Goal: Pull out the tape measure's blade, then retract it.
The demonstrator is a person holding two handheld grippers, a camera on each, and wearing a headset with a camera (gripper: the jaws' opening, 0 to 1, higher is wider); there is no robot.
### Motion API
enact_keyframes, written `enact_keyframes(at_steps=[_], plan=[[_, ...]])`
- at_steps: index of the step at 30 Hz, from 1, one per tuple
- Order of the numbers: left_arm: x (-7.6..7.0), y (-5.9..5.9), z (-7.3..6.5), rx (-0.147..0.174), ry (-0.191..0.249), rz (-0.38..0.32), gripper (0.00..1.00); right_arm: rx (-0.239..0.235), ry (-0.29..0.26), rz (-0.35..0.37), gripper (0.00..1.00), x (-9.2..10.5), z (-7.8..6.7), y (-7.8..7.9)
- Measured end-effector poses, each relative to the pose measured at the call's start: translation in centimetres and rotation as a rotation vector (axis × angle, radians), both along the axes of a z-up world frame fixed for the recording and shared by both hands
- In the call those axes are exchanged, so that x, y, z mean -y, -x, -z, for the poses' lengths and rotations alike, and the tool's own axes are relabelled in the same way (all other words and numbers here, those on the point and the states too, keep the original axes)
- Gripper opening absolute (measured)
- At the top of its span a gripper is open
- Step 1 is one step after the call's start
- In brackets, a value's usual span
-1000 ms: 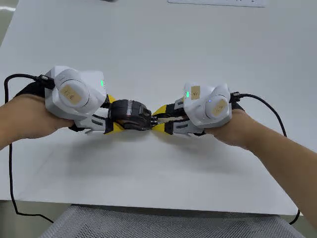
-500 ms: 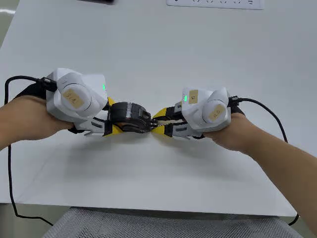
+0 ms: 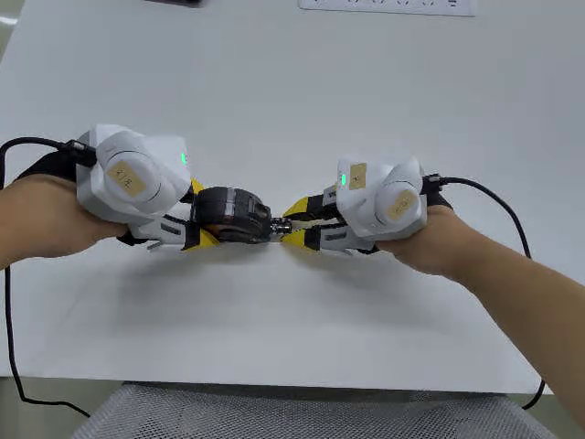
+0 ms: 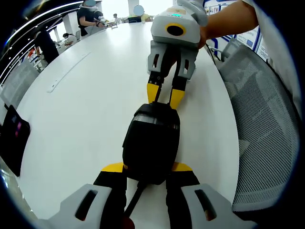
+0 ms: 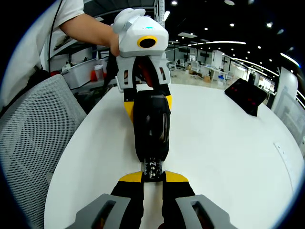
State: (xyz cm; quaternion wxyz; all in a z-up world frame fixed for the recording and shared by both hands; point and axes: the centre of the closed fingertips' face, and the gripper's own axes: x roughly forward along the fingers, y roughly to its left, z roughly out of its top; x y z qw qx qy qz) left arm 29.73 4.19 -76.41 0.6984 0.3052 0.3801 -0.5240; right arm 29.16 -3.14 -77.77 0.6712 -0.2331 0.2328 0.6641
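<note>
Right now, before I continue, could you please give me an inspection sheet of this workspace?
Surface: white table, flat.
Job's things: black tape measure; a short piece of blade is out.
Clutter: power strip at the far edge; dark device with red display.
Grippers: left gripper, jaws shut on the case; right gripper, jaws shut on the blade's tip.
Cables: left cable and right cable, black, both run off the near edge.
Surroundings: mesh chair below; people far behind.
</note>
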Motion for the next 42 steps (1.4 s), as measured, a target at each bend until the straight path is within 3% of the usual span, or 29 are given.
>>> enact_keyframes(at_steps=[42], plan=[[0.1, 0.0, -0.1, 0.007, 0.000, -0.006, 0.26, -0.003, 0.064, 0.075, 0.10, 6.9, 0.0, 0.0]])
